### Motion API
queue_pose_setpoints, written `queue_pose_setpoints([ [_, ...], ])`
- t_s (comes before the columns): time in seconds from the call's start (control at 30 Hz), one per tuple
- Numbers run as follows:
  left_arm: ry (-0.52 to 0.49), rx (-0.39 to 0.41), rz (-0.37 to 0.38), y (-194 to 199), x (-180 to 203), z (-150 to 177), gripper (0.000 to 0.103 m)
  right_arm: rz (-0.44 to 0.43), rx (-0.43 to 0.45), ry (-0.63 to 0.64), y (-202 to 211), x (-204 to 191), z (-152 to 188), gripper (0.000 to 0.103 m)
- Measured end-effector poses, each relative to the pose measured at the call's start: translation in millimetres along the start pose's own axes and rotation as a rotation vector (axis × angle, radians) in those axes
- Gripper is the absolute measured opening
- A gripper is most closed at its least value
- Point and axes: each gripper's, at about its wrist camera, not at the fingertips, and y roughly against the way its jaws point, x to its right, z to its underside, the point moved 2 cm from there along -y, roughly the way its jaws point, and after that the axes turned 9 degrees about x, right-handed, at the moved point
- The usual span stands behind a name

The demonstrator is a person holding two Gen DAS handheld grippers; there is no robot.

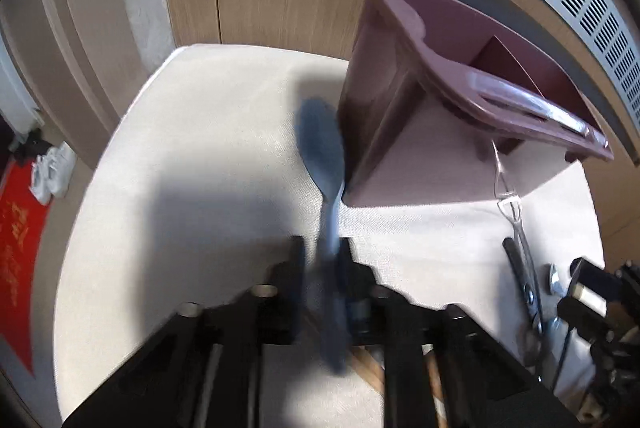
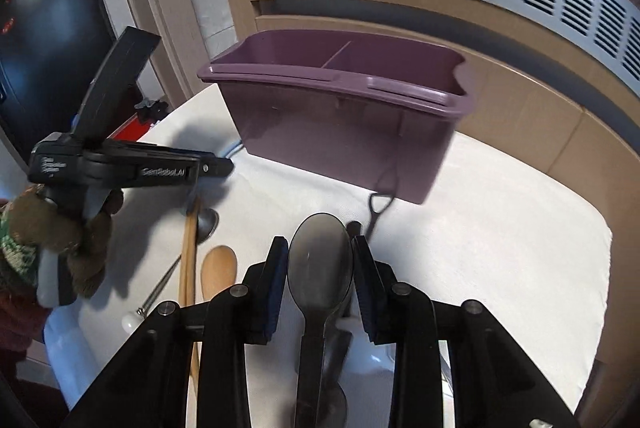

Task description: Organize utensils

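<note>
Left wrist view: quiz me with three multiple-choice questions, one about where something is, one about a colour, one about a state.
1. Relative to the bin, where is the scoop end of the blue spoon?
A. inside it
B. outside, next to its wall
C. underneath it

2. What colour is the bin?
A. green
B. white
C. purple

3. How do the left tongs stand?
A. shut on the blue spoon's handle
B. wide open and empty
C. shut on nothing

Answers:
1 B, the scoop end shows outside the bin, right by its outer wall.
2 C, its walls and rim are purple in both views.
3 A, the handle runs between the two closed fingers.
</note>
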Motion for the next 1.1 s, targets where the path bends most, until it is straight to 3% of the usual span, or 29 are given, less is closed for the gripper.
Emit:
queue_pose_setpoints([
  [0.3, -0.082, -0.081, 0.05, 61, 2, 72, 0.009, 0.033, 0.034, 0.026, 6, -2, 5, 0.03],
  [0.4, -0.069, -0.053, 0.095, 70, 5, 72, 0.013, 0.007, 0.043, 0.022, 10, -4, 5, 0.03],
  [0.47, -0.081, -0.015, 0.095, 69, 7, 66, 0.029, -0.004, 0.049, 0.014, 9, -7, 3, 0.03],
  [0.5, -0.081, -0.011, 0.091, 66, 8, 63, 0.046, -0.007, 0.05, 0.013, 10, -8, 2, 0.03],
  [0.53, -0.075, -0.013, 0.105, 62, 8, 59, 0.055, -0.01, 0.049, 0.012, 10, -10, 3, 0.03],
  [0.67, -0.091, -0.03, 0.123, 47, 14, 46, 0.055, -0.014, 0.042, 0.021, 13, -11, 7, 0.03],
  [0.97, -0.168, -0.077, 0.052, 17, 31, 34, 0.055, -0.005, 0.04, 0.033, 12, -8, 13, 0.03],
  [1.07, -0.127, -0.072, 0.016, 18, 29, 32, 0.044, 0.004, 0.053, 0.043, 13, -9, 12, 0.03],
  [1.1, -0.105, -0.061, 0.026, 21, 27, 31, 0.035, 0.009, 0.066, 0.046, 15, -9, 12, 0.03],
])
